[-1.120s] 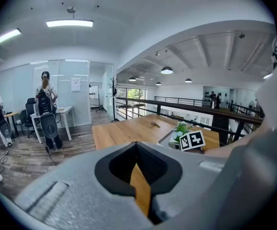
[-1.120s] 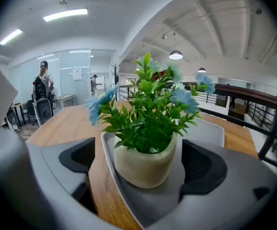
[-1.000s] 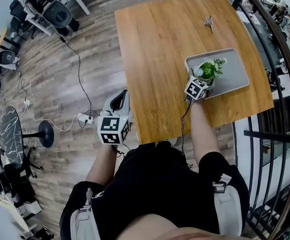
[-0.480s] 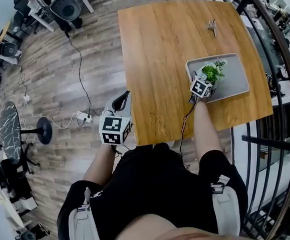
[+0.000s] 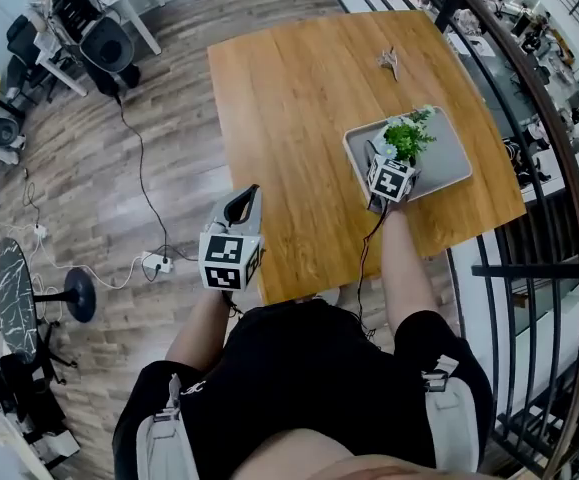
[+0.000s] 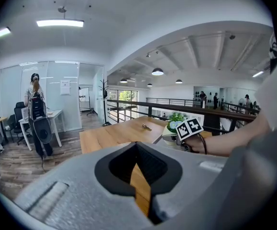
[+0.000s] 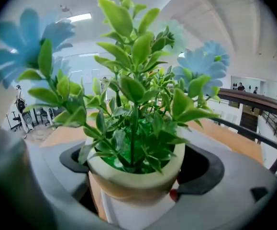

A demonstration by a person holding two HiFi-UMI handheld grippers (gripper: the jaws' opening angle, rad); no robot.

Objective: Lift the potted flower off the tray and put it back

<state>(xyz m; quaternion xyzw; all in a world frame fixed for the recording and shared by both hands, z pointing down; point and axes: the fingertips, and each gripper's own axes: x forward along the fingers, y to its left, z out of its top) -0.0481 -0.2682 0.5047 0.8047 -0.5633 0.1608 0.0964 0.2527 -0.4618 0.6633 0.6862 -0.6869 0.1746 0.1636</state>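
Note:
The potted flower [image 5: 406,136], green leaves and pale blue blooms in a cream pot [image 7: 137,177], sits between the jaws of my right gripper [image 5: 393,156], which is shut on the pot. It is over the left part of the grey tray [image 5: 444,166] on the wooden table [image 5: 289,98]. I cannot tell whether the pot touches the tray. In the right gripper view the plant fills the frame and the right gripper [image 7: 134,195] clamps the pot's sides. My left gripper [image 5: 242,204] hangs off the table's near left corner, jaws together and holding nothing, with the left gripper [image 6: 140,178] aimed at the table.
A small metal object [image 5: 389,62] lies near the table's far edge. A dark railing [image 5: 529,178] runs close along the table's right side. Cables and a power strip [image 5: 154,263] lie on the wood floor at left, with office chairs [image 5: 104,38] beyond.
The head view has shifted a little. My right gripper stays shut on the pot over the tray's left part. The left gripper has held its place.

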